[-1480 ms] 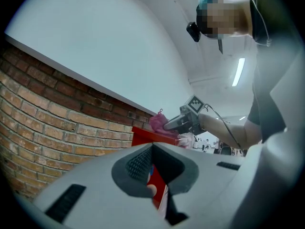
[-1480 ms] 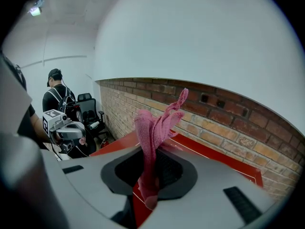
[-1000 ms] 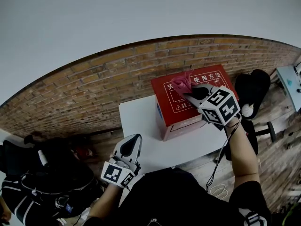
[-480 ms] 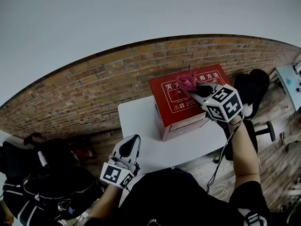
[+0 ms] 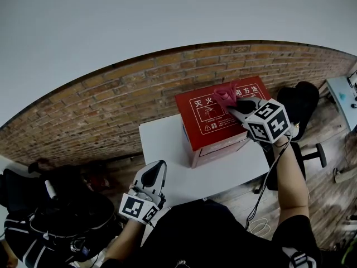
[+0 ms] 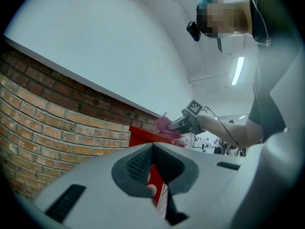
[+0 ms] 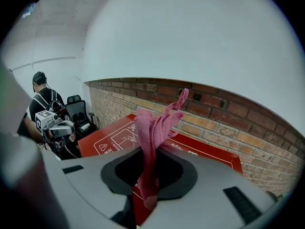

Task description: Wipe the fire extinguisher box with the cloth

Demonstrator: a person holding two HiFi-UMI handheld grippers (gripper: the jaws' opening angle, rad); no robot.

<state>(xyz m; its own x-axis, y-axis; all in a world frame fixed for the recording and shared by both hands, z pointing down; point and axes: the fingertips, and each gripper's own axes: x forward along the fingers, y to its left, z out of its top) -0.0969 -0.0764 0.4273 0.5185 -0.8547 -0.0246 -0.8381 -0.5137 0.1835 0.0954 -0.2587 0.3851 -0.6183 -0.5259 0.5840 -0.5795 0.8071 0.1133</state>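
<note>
A red fire extinguisher box (image 5: 209,116) with white print lies on a white table (image 5: 167,149) against the brick wall; it also shows in the right gripper view (image 7: 109,140) and the left gripper view (image 6: 140,137). My right gripper (image 5: 233,106) is shut on a pink cloth (image 5: 225,95), bunched over the box's top right part. That cloth (image 7: 155,137) stands up between the closed jaws. My left gripper (image 5: 154,172) hovers at the table's near left edge, jaws shut on nothing, well away from the box.
A brick wall (image 5: 111,99) runs behind the table. A black office chair (image 5: 298,108) stands right of the table. Dark bags (image 5: 50,211) lie on the floor at left. A desk corner (image 5: 343,94) shows at far right.
My right gripper has carried the cloth rightward and slightly away across the box top. The left gripper has stayed put.
</note>
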